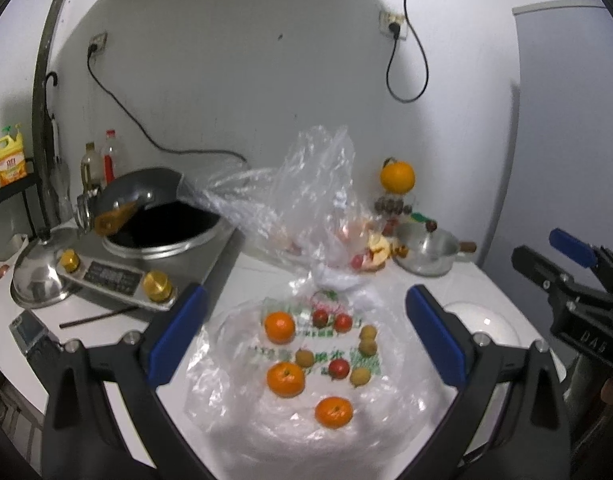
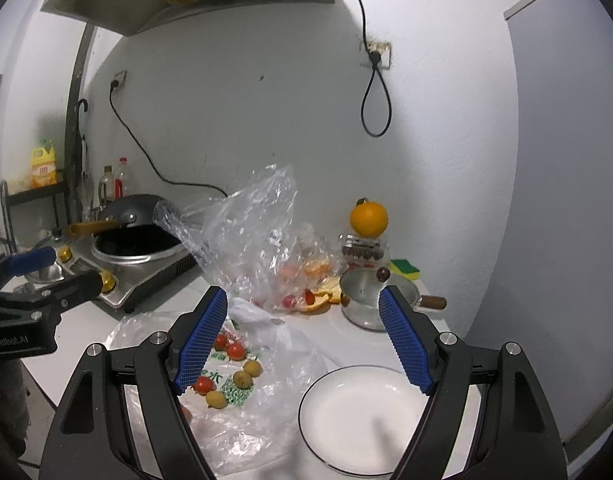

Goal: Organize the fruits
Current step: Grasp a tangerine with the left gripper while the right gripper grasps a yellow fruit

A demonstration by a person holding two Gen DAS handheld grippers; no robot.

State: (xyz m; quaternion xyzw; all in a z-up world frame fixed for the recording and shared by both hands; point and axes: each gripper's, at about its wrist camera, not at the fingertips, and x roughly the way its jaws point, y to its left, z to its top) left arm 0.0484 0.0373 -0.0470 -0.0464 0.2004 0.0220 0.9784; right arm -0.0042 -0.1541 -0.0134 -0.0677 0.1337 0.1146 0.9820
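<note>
Loose fruit lies on a flattened clear plastic bag (image 1: pixel 234 392) on the white counter: three mandarins (image 1: pixel 285 379), red cherry tomatoes (image 1: pixel 339 368) and small yellow-brown longans (image 1: pixel 367 347). My left gripper (image 1: pixel 306 336) is open and empty, hovering above this fruit. My right gripper (image 2: pixel 306 340) is open and empty, above an empty white plate (image 2: pixel 362 412). The tomatoes (image 2: pixel 235 350) and longans (image 2: pixel 242 378) lie left of the plate. The plate's rim (image 1: pixel 486 320) shows in the left wrist view, with the right gripper (image 1: pixel 578 276) beyond it.
A crumpled clear bag (image 1: pixel 306 200) stands behind the fruit, with peel scraps (image 2: pixel 326 296). A wok (image 1: pixel 162 224) on a cooktop sits at the left, a steel lid (image 1: pixel 42 276) beside it. A small steel pot (image 2: pixel 362 296), a jar topped by an orange (image 2: pixel 368 218) and a sponge (image 2: pixel 404 269) stand at the back right.
</note>
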